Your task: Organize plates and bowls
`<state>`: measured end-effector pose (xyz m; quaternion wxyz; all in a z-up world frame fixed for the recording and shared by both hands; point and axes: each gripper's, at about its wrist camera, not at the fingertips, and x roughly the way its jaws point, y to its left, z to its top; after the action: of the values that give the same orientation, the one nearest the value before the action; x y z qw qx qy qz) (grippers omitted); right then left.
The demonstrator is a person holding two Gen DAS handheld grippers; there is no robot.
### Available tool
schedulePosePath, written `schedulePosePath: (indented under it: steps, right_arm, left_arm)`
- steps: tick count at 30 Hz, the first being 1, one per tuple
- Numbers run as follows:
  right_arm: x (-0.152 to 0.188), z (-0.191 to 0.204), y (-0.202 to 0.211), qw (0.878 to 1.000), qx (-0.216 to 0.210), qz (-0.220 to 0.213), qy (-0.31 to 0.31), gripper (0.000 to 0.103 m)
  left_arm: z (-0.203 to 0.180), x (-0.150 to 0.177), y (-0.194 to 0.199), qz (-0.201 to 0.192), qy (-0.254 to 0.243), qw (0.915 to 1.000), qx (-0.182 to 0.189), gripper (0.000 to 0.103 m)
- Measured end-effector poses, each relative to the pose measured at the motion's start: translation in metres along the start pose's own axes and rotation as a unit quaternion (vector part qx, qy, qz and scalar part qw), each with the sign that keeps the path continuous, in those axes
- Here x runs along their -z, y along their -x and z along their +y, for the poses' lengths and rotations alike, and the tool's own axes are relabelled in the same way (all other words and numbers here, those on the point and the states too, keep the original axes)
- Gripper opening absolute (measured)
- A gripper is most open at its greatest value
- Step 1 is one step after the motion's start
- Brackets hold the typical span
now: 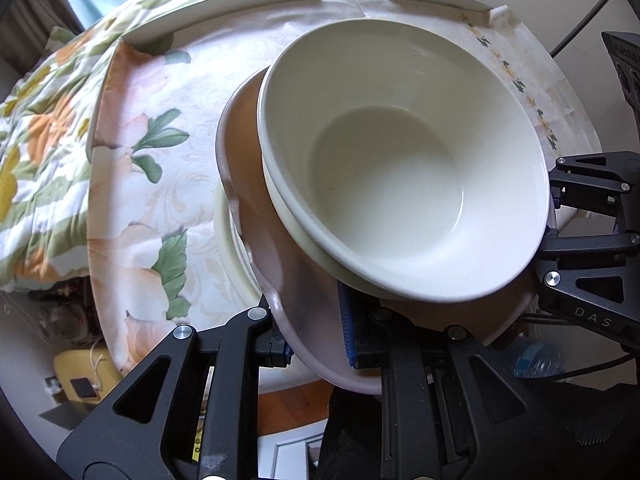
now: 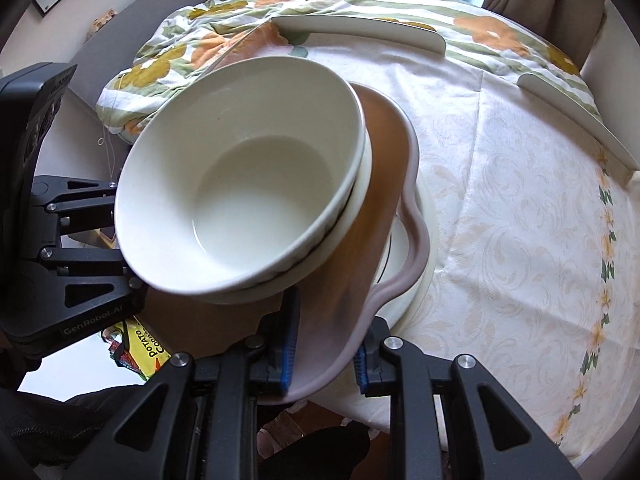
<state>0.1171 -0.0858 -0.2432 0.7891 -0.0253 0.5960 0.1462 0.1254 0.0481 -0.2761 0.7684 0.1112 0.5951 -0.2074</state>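
A pink wavy-rimmed plate (image 1: 276,264) carries two nested cream bowls (image 1: 400,184). My left gripper (image 1: 316,344) is shut on the plate's near rim. My right gripper (image 2: 324,356) is shut on the opposite rim of the same plate (image 2: 384,184), with the bowls (image 2: 256,200) stacked on it. Each gripper shows in the other's view, the right one (image 1: 560,208) at the far right and the left one (image 2: 120,240) at the far left. The plate is tilted just above a cream plate (image 2: 424,248) lying on the table; that plate also shows in the left wrist view (image 1: 230,236).
A round table under a floral cloth (image 2: 520,240) has white curved rim guards (image 2: 360,28) at its far edge. A flowered quilt (image 1: 36,152) lies beyond it. A snack packet (image 2: 144,344) lies below the table.
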Motion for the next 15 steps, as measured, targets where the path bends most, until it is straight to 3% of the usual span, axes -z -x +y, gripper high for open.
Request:
schedulePosePath:
  steps: [15]
  right_arm:
    - [0.0019, -0.0023, -0.0052, 1.000, 0.000, -0.002, -0.015, 0.022]
  left_arm:
    - [-0.0018, -0.0049, -0.0039, 0.007, 0.001, 1.0000, -0.005, 0.016]
